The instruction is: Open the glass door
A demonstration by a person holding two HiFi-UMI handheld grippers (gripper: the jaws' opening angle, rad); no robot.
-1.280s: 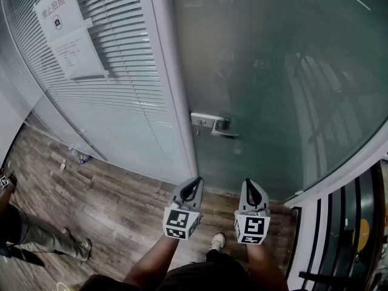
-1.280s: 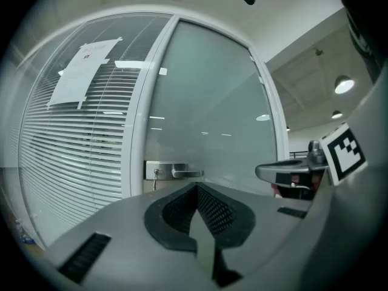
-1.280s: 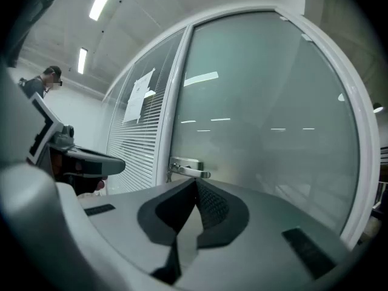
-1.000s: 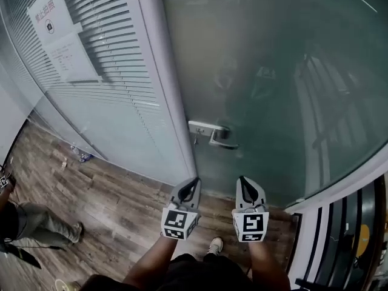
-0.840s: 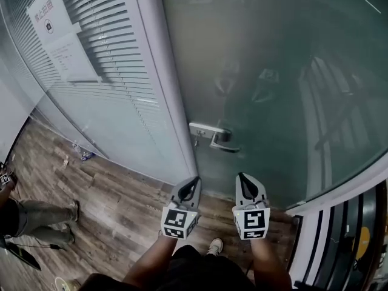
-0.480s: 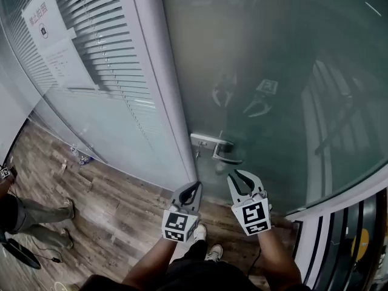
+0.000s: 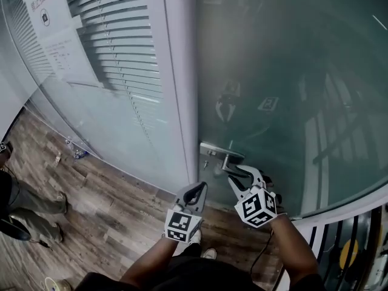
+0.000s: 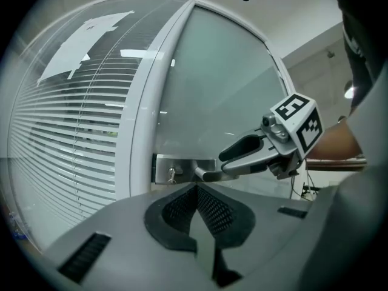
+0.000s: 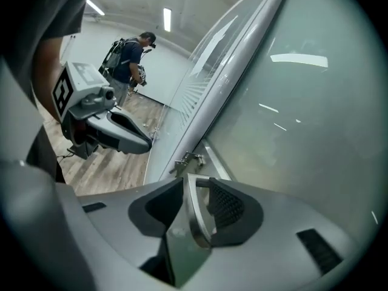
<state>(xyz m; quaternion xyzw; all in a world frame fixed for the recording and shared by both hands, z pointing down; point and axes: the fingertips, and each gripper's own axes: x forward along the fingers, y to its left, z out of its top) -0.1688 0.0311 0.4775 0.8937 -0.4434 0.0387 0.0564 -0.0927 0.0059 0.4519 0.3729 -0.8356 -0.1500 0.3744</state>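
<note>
At the left edge of the glass door point(image 7: 291, 102), just beside the white frame post point(image 7: 180, 71), a metal door handle point(image 7: 223, 154) sticks out from its lock plate point(image 8: 176, 168). The door lies closed against the post. The right gripper point(image 7: 241, 176) is set around the lever of this handle. Its jaws have just been opening and now stand apart, with the lever between them, close to the meshed pad (I cannot see any pad pressing on it). The left gripper point(image 7: 195, 190) hovers lower and to the left, in front of the post. Its jaws are brought together with nothing between them, and it points toward the lock plate. Left of the post is a glass wall with white blinds point(image 7: 115, 41) and paper notices point(image 7: 51, 23). Below is a wooden floor point(image 7: 109, 205), where another person point(image 7: 18, 205) stands at the left border.
</note>
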